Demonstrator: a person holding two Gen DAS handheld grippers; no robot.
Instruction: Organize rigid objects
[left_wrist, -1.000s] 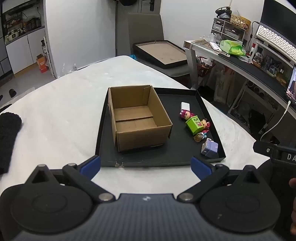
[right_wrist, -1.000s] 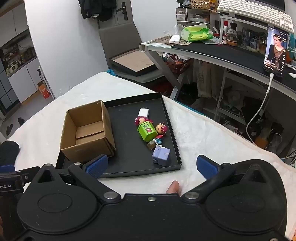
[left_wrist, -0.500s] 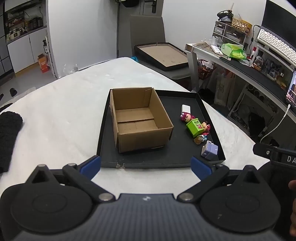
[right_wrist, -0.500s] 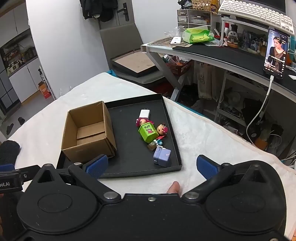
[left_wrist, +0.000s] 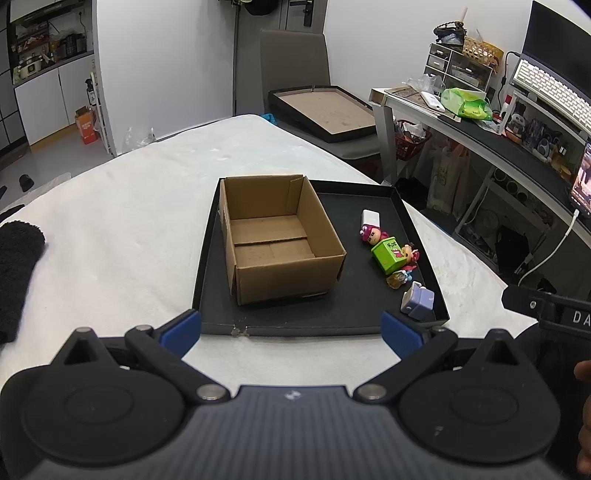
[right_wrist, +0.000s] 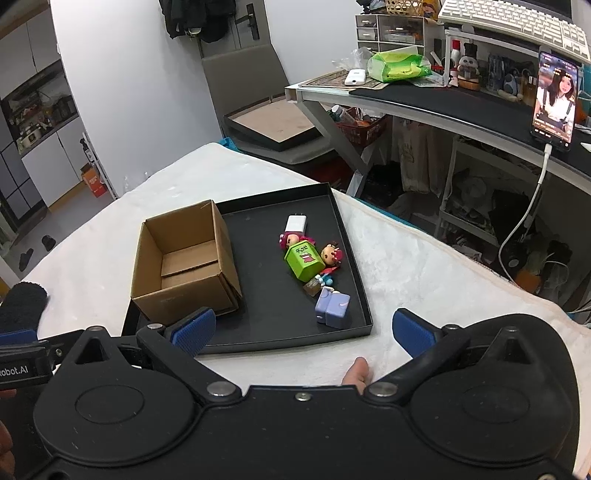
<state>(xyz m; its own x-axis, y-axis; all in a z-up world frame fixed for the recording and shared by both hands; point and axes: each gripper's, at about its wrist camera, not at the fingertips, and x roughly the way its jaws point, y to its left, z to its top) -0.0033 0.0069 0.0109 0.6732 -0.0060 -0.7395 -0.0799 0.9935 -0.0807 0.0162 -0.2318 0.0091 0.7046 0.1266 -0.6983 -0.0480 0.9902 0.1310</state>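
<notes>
Nothing appears sorted yet, judging from how things lie. The cardboard box (left_wrist: 275, 243) stands in the left half of the black tray (left_wrist: 295, 325), at the centre of the left wrist view, and its inside shows only bare flaps. All the small items lie loose in a row along the right side of the tray: a white charger (right_wrist: 296, 222) farthest back, then a pink-haired figure (right_wrist: 291, 238) touching a green block (right_wrist: 303, 261), a second small figure (right_wrist: 331, 254) just beside the block, a tiny brown piece (right_wrist: 313, 287), and a lilac cube (right_wrist: 333, 308) nearest the front rim. The left gripper (left_wrist: 291, 330) and the right gripper (right_wrist: 303, 332) both hover short of the tray's near edge, blue fingers spread wide and holding nothing. By my count 6 pieces remain to go into the box, so the whole job is ahead.
</notes>
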